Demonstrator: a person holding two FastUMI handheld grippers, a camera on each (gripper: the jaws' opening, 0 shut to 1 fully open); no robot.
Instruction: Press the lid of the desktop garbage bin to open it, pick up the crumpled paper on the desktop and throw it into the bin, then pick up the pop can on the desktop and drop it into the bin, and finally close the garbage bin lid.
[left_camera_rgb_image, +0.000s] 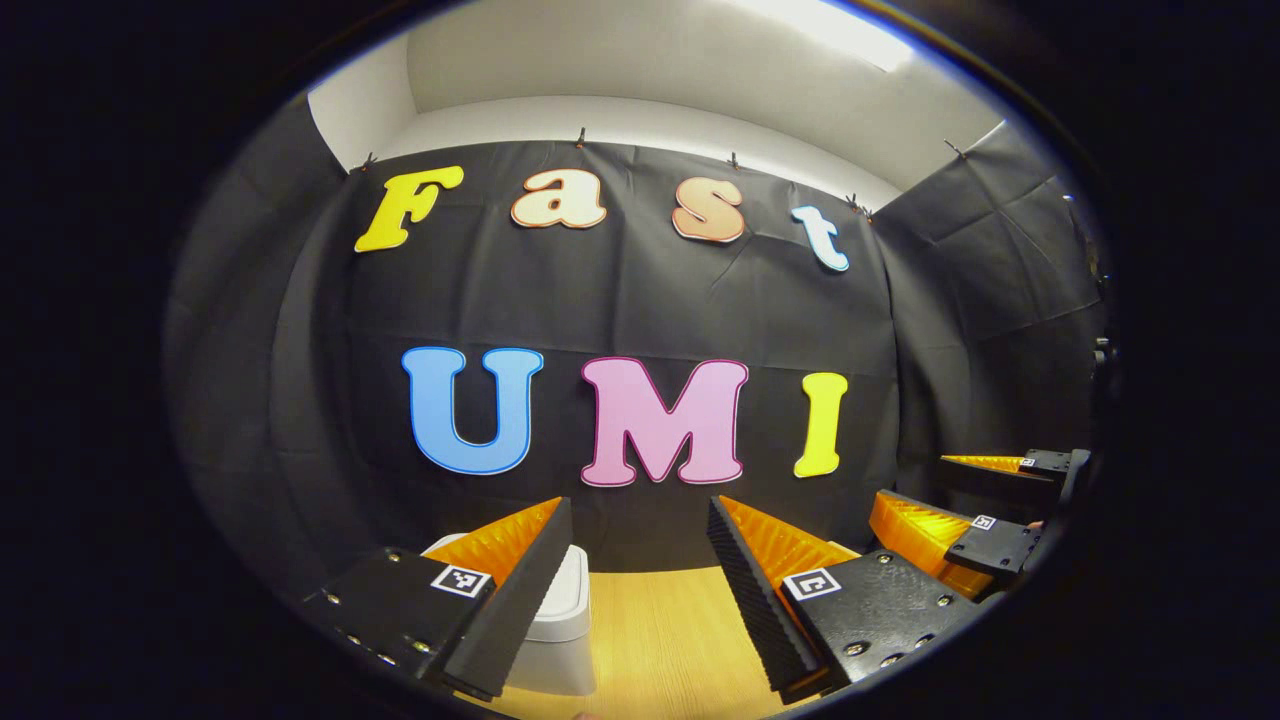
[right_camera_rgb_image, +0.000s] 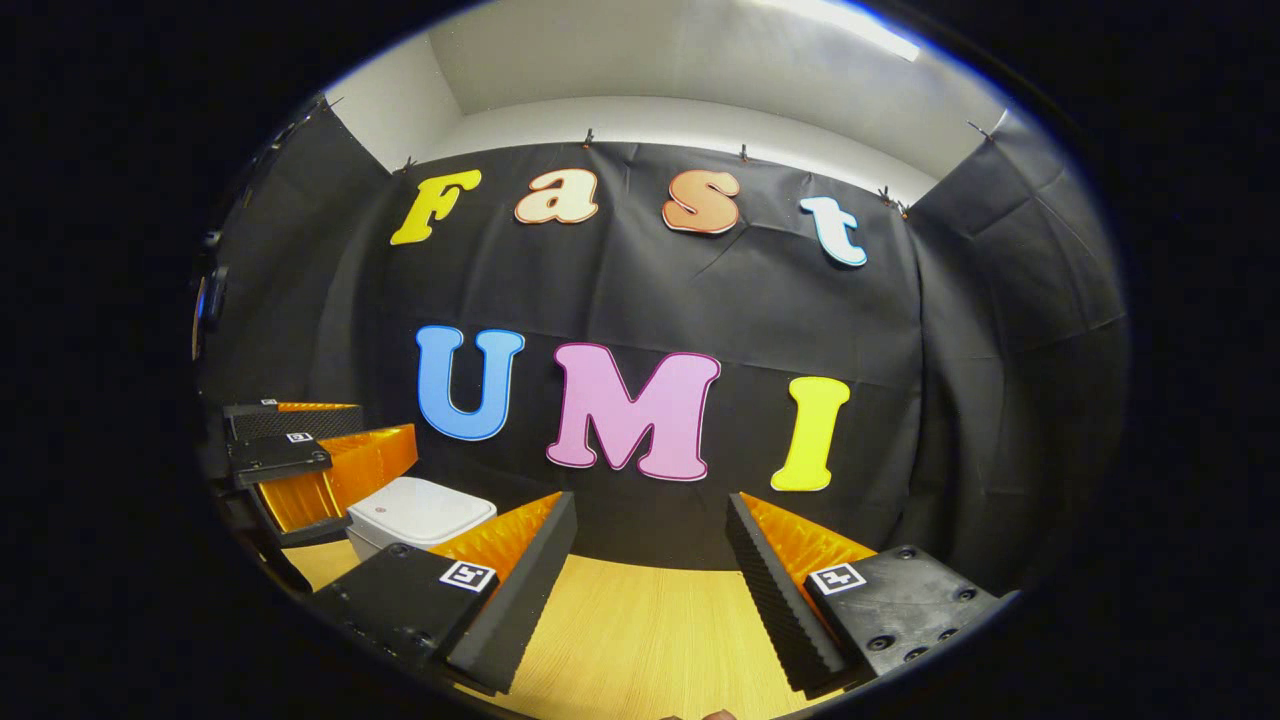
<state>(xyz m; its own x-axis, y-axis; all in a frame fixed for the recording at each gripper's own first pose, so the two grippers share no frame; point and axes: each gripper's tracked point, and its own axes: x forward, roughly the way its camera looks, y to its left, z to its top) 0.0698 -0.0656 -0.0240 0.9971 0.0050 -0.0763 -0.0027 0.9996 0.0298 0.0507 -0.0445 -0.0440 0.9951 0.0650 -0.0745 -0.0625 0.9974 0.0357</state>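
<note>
Standing lid-down on the wooden table (right_camera_rgb_image: 640, 620), the white bin (right_camera_rgb_image: 415, 512) sits behind the left gripper (right_camera_rgb_image: 310, 460).

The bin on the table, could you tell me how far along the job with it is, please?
Nothing looks done yet: the white bin sits on the wooden table with its lid down. Nothing is in hand; the left gripper and right gripper are both raised, jaws open and empty. Pressing the lid, binning the paper and can, and closing all remain.
</note>
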